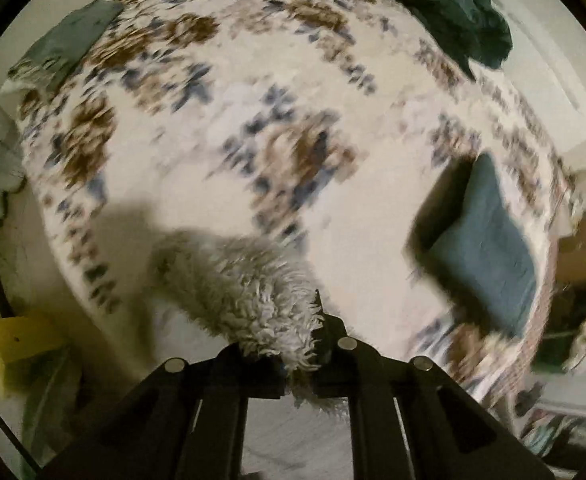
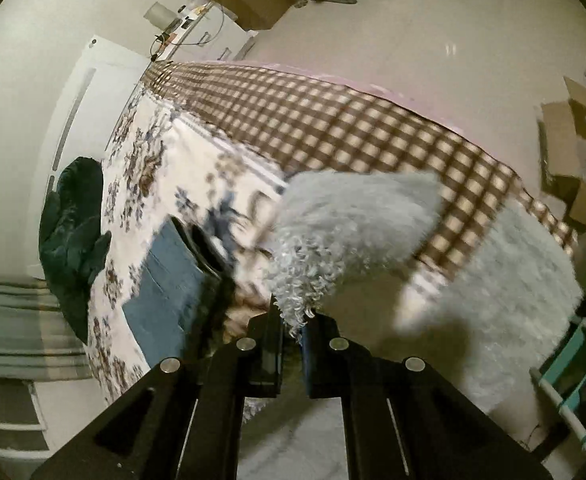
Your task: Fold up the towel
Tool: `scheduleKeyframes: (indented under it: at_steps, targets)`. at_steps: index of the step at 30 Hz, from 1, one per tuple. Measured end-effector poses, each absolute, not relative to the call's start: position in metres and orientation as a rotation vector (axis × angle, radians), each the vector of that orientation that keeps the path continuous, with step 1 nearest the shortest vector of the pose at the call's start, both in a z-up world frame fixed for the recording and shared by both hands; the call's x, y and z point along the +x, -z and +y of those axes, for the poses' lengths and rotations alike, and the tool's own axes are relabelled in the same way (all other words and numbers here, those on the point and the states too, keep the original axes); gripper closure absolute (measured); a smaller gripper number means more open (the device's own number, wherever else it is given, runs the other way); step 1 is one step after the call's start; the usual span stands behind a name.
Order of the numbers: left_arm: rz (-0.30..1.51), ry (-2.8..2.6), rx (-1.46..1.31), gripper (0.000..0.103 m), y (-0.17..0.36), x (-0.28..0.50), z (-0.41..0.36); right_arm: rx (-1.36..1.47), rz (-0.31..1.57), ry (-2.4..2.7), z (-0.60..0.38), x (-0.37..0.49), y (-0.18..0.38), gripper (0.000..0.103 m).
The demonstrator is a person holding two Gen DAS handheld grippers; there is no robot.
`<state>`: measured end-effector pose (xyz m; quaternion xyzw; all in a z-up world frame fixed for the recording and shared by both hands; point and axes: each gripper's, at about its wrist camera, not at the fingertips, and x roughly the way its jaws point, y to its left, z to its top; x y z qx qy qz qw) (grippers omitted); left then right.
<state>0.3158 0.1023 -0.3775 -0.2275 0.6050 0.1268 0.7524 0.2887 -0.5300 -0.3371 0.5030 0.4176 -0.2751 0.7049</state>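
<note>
Towel [image 1: 249,292], 1, fluffy white, between both closed grippers [image 1: 293,344] [image 2: 292,334].

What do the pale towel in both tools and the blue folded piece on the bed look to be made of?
Pale towel: seemingly long-pile shaggy fabric, curly loops visible at each tool's fingers. Blue folded piece: apparently flatter, matte cloth; blur hides its weave.
</note>
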Motion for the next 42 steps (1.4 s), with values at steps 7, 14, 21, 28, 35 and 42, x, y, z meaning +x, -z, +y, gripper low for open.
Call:
scheduleKeyframes:
  at_steps: [7,14,21,28,35,42]
  targets:
    - [1.475,-0.373,-0.384,0.097,0.480,0.210,0.108,1.129,1.082,0.731,-0.521,0.148,0.442,0.096]
    - [1.523,-0.432,-0.320,0.092,0.555,0.171,0.106,1.083,1.206,0.768,-0.522,0.089,0.515,0.096]
    - [1.438,-0.412,-0.336,0.053,0.531,0.160,0.103,0.954,1.314,0.709,-0.525,0.091,0.523,0.048]
    - [1.360,-0.413,-0.265,0.023,0.498,0.158,0.079,0.425,1.290,0.586,-0.486,0.166,0.469,0.016]
    - [1.414,-0.328,-0.205,0.023,0.509,0.155,0.048,0.397,1.312,0.587,-0.501,0.235,0.486,0.103]
    - [1.458,-0.306,-0.205,0.023,0.522,0.152,0.035,0.898,1.159,1.018,-0.604,0.096,0.489,0.102]
